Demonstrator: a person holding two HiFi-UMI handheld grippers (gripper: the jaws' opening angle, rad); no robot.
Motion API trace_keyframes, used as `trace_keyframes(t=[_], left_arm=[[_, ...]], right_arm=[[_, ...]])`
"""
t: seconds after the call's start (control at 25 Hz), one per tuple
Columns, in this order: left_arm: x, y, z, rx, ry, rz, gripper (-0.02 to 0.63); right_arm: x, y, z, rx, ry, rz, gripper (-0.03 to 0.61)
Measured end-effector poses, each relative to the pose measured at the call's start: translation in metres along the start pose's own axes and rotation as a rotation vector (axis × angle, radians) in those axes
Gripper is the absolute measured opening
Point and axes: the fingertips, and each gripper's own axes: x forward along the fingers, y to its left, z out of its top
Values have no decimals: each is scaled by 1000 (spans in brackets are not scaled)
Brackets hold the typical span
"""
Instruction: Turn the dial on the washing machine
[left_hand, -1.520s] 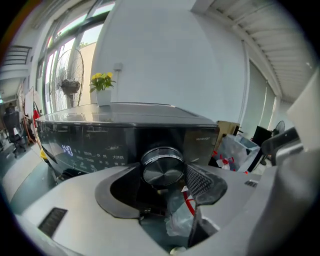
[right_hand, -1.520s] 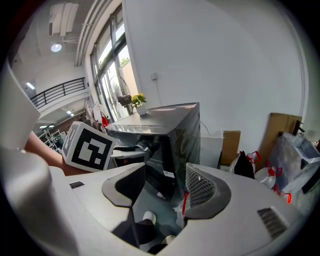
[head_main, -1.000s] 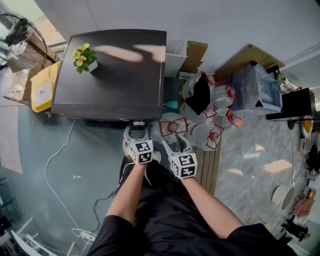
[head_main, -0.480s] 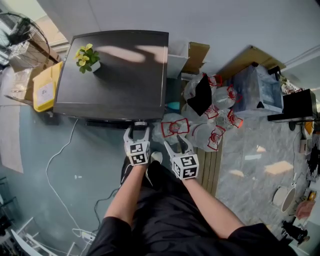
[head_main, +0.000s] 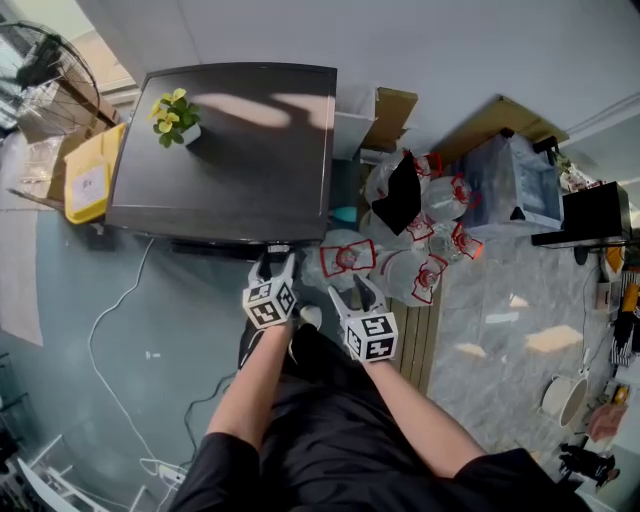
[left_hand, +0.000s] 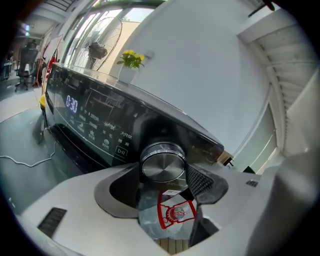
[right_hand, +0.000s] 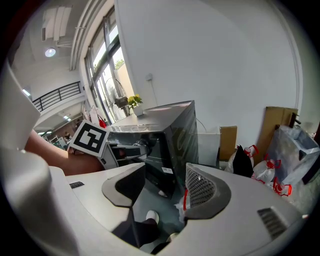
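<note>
The dial (left_hand: 161, 162), at the right end of the washing machine (head_main: 225, 150) front panel, sits at 12 o'clock between the left gripper (head_main: 274, 260) jaws, which have just been opening and look released; the right gripper (head_main: 357, 288), spread and empty, hangs farther off at 4 o'clock

1. Black short sleeves (head_main: 218, 462) up top, with the forearms bare below them.
2. Black clothing (head_main: 330, 410) runs down the front, and a white shoe (head_main: 312, 316) shows.
3. Left gripper (head_main: 273, 265) and right gripper (head_main: 352, 292) have pale grey shells, each carrying a white cube (head_main: 372, 336) printed with black square markers.
4. The pads (right_hand: 201, 191) are dark grey with a dotted mesh face.
</note>
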Motion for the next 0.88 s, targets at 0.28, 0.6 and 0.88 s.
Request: trace_keyframes(t=[0.28,0.6,0.88], left_arm=[[2,-1,0,61,15,25,270],[2,-1,-2,168,36,67,268],[1,1,-2,294,69,121,267]], right_arm=[[2,-9,-1,4,4,-7,222],[4,-6,-2,10,-1,-7,222],[6,-6,0,5,2,-13,222]])
